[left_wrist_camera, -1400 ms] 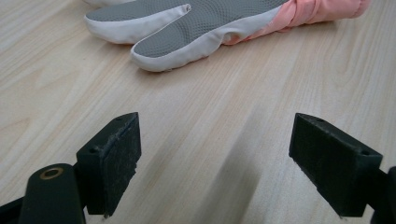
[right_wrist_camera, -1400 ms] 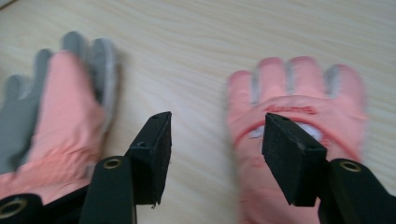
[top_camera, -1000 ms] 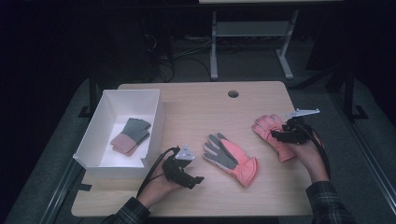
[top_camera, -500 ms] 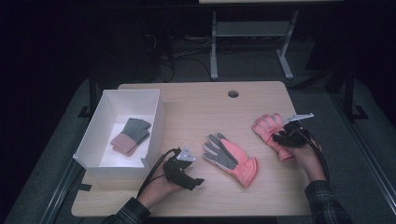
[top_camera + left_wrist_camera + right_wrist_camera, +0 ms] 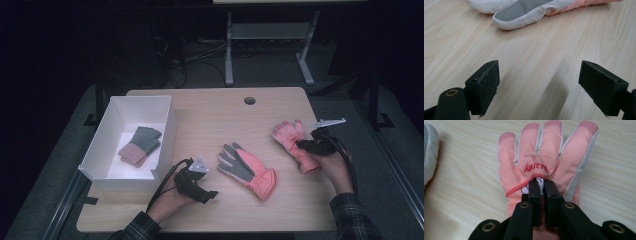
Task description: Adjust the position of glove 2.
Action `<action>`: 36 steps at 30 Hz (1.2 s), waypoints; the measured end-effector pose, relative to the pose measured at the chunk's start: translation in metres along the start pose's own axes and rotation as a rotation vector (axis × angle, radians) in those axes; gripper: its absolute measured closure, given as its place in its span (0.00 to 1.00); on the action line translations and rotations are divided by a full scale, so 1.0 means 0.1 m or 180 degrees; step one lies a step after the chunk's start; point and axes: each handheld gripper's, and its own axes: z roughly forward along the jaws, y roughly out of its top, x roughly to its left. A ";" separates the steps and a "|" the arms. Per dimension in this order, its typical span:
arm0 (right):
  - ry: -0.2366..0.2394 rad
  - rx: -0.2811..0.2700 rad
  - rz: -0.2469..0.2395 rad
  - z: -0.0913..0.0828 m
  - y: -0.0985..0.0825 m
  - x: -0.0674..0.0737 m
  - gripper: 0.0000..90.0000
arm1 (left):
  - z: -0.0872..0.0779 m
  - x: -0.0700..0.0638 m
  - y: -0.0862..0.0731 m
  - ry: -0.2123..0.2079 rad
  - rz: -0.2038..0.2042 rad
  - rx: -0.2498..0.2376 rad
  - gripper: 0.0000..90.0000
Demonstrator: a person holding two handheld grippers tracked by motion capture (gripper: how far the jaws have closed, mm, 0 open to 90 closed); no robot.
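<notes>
The right gripper (image 5: 541,185) has just been closing, and its jaws now pinch a fold of fabric on the back of the pink glove (image 5: 541,162), near the wrist end; a sliver of fabric shows between the pads. The glove lies flat on the table (image 5: 210,117), its long axis running straight ahead of this gripper, fingers pointing away and cuff under the gripper's body, so a lift would likely leave the fingers hanging off the far side. In the high view the right gripper (image 5: 309,145) sits over that glove (image 5: 292,142). The left gripper (image 5: 199,186) rests with its jaws wide apart and nothing between them. The second glove (image 5: 247,170) lies palm up just ahead of it, and the white box (image 5: 167,132) holding a folded pair is on its other side.
</notes>
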 end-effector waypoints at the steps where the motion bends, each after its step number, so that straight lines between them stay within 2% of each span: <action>1: 0.0000 0.0000 0.0000 0.00 0.00 0.00 0.95 | 0.00 0.00 0.00 0.0000 0.0000 0.0000 0.18; 9: 0.0218 -0.0095 0.0016 -0.18 0.04 0.01 0.95 | 0.00 0.01 0.00 -0.0017 -0.0031 -0.0007 0.18; 14: 0.0385 -0.0171 0.0000 -0.33 0.07 0.08 0.95 | 0.00 0.02 0.00 -0.0016 -0.0031 -0.0019 0.18; 20: 0.0541 -0.0252 -0.0073 -0.42 0.13 0.17 0.95 | -0.01 0.03 0.00 -0.0011 -0.0040 -0.0031 0.18; 22: 0.0609 -0.0236 -0.0168 -0.44 0.17 0.27 0.95 | -0.01 0.02 0.00 -0.0002 -0.0029 -0.0019 0.18; 25: 0.0660 -0.0231 -0.0215 -0.45 0.20 0.34 0.95 | -0.01 0.02 0.00 -0.0009 -0.0020 -0.0023 0.18; 26: 0.0722 -0.0249 -0.0292 -0.46 0.24 0.44 0.95 | -0.01 0.02 0.00 -0.0007 -0.0004 -0.0015 0.18; 27: 0.0722 -0.0249 -0.0292 -0.46 0.24 0.44 0.95 | -0.01 0.02 0.00 0.0007 0.0009 -0.0019 0.18; 28: 0.0785 -0.0246 -0.0351 -0.48 0.28 0.53 0.95 | -0.01 0.03 0.01 0.0018 0.0045 -0.0015 0.18; 31: 0.0829 -0.0254 -0.0425 -0.48 0.31 0.61 0.95 | -0.02 0.02 0.01 0.0010 -0.0010 -0.0029 0.18; 34: 0.0892 -0.0253 -0.0494 -0.48 0.35 0.72 0.95 | -0.01 0.02 0.01 0.0009 -0.0014 -0.0029 0.18; 35: 0.0933 -0.0230 -0.0559 -0.48 0.37 0.82 0.95 | -0.01 0.03 0.01 0.0014 0.0012 -0.0011 0.18; 36: 0.0933 -0.0230 -0.0559 -0.48 0.37 0.82 0.95 | -0.01 0.02 0.01 0.0020 0.0019 -0.0014 0.18</action>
